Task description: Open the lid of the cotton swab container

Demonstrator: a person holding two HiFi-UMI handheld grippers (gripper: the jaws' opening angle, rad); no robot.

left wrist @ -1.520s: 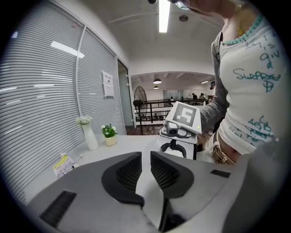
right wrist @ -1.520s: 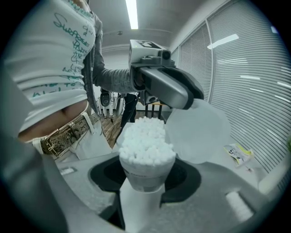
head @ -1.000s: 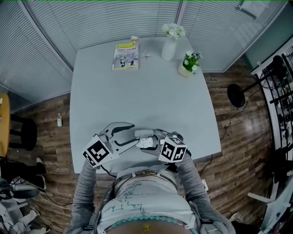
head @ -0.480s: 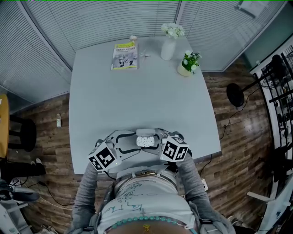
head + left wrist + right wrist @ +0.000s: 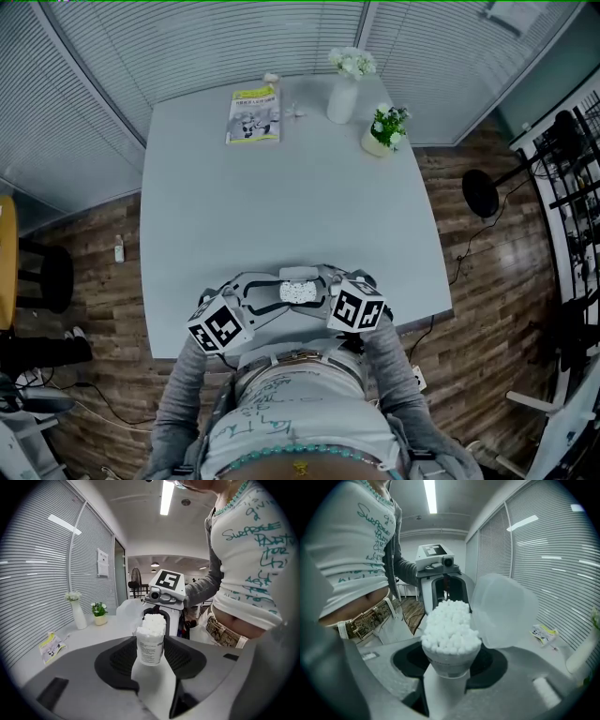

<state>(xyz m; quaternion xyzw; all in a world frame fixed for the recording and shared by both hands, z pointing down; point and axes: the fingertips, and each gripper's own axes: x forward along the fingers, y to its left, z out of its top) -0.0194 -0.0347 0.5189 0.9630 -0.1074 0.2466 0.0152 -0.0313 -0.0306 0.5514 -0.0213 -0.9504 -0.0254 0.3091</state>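
Observation:
The cotton swab container (image 5: 298, 292) is a small clear tub packed with white swabs, held just above the table's near edge. Its translucent lid (image 5: 504, 609) stands flipped open to one side. My right gripper (image 5: 317, 286) is shut on the tub's body, as the right gripper view shows (image 5: 451, 660). My left gripper (image 5: 277, 292) reaches in from the left. In the left gripper view the labelled tub (image 5: 150, 646) sits between the jaws, which are closing, and both pads touch its sides.
The grey table (image 5: 281, 206) carries a yellow booklet (image 5: 253, 114), a white vase of flowers (image 5: 341, 98) and a small potted plant (image 5: 379, 136) along its far edge. The person's torso is right behind the near edge.
My left gripper has swung in from the left and its jaws now sit around the tub. The right gripper and the tub have barely moved.

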